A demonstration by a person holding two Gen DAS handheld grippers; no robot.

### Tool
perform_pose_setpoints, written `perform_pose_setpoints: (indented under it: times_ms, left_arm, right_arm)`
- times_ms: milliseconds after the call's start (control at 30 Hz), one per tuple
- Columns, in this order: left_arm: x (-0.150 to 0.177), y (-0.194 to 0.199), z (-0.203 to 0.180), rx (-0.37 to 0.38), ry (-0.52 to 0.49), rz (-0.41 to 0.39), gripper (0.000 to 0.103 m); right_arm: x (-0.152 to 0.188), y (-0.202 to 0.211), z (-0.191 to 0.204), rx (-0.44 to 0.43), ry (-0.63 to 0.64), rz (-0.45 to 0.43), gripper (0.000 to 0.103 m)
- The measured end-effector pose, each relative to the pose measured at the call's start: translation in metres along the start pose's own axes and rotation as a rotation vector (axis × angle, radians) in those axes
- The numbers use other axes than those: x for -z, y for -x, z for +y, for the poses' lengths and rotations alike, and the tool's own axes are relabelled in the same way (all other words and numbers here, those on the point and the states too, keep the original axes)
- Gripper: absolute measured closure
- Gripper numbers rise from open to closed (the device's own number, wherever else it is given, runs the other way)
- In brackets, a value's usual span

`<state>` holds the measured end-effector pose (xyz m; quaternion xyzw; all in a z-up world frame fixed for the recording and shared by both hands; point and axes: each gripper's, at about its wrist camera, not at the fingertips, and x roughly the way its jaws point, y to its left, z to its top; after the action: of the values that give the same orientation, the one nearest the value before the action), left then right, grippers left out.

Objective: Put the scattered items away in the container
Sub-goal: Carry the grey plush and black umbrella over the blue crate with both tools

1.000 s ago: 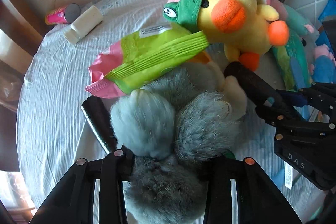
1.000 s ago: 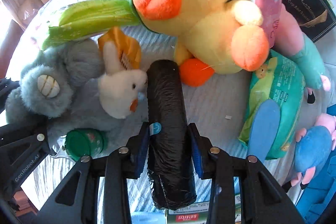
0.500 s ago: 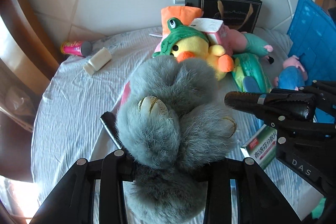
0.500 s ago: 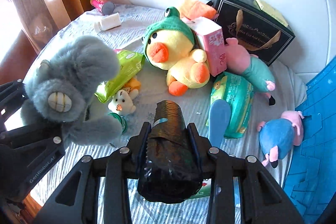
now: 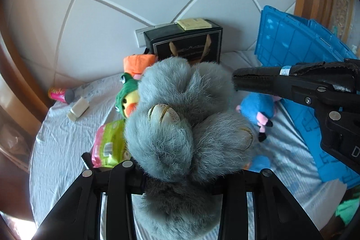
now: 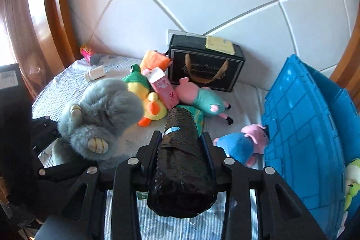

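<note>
The blue crate (image 6: 299, 125) stands at the bed's (image 6: 243, 98) right edge, lid up. The left claw (image 5: 180, 163) grips a grey plush (image 5: 186, 125) above the bed's middle. Just right, the right claw (image 6: 180, 141) clamps a black roll (image 6: 180, 163) short of the crate.

Both grippers are built from matte black plastic struts studded with round silver screws; white lettering is printed on the right gripper (image 5: 337, 105) body.
</note>
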<state>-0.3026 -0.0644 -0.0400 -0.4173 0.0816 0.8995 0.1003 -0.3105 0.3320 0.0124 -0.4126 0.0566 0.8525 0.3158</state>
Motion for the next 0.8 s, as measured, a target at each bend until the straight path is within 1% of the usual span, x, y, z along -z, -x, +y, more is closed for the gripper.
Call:
perform_pose_setpoints:
  times_ms: [100,200,367,433,500,633,733,800]
  left_arm:
    - [-0.027,0.014,-0.049,0.042,-0.035,-0.043,0.067]
    - [-0.058,0.033,-0.103,0.081,-0.072,-0.103,0.067]
    - [-0.107,0.073,-0.200,0.151,-0.123,-0.205,0.067]
    - [-0.123,0.086,-0.239,0.178,-0.143,-0.234,0.067]
    - [-0.139,0.096,-0.277,0.205,-0.160,-0.250,0.067]
    - [-0.158,0.105,-0.343,0.253,-0.196,-0.263,0.067]
    - [-0.163,0.101,-0.385,0.270,-0.232,-0.248,0.067]
    - [-0.162,0.092,-0.409,0.269,-0.257,-0.227,0.067]
  right_arm:
    - [-0.004,0.032,-0.047,0.055,-0.036,-0.041,0.068]
    - [-0.001,0.064,-0.099,0.104,-0.073,-0.086,0.068]
    - [0.013,0.117,-0.189,0.210,-0.113,-0.138,0.068]
    - [0.022,0.131,-0.223,0.247,-0.133,-0.143,0.068]
    - [0.033,0.141,-0.254,0.279,-0.157,-0.143,0.068]
    - [0.056,0.149,-0.311,0.308,-0.215,-0.127,0.068]
    - [0.077,0.145,-0.347,0.315,-0.258,-0.103,0.068]
    - [0.090,0.139,-0.364,0.321,-0.276,-0.079,0.068]
